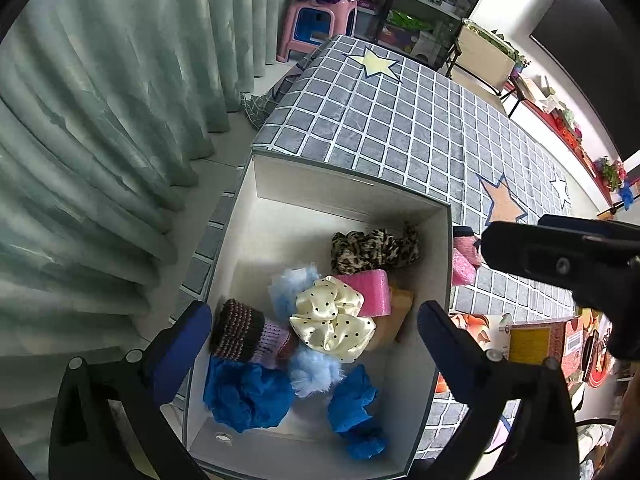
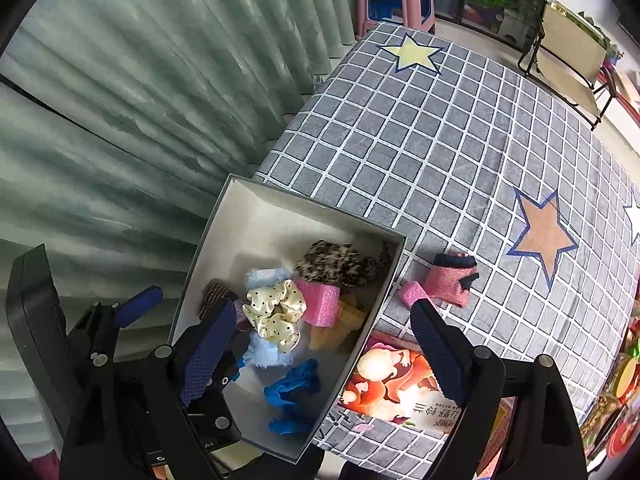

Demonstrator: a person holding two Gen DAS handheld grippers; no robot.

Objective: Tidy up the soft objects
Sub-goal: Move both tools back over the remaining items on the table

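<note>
A white open box (image 1: 344,184) (image 2: 224,216) sits at the table's left edge. It holds a cream dotted scrunchie (image 1: 330,318) (image 2: 274,314), a leopard scrunchie (image 1: 372,250) (image 2: 340,264), a pink sponge (image 1: 370,292) (image 2: 320,304), blue cloths (image 1: 248,396) (image 2: 294,390), pale blue fluff and a knit piece (image 1: 240,334). Outside the box lie a pink knit item (image 2: 450,282) and a small pink sponge (image 2: 412,292) (image 1: 462,268). My left gripper (image 1: 316,336) is open and empty above the box. My right gripper (image 2: 320,340) is open and empty over the box's right wall.
The table has a grey checked cloth with stars (image 2: 440,160). A printed packet (image 2: 400,388) lies by the box's near right corner. Green curtains (image 1: 100,120) hang on the left. A pink stool (image 2: 394,0) and a folding chair (image 2: 568,48) stand beyond the table.
</note>
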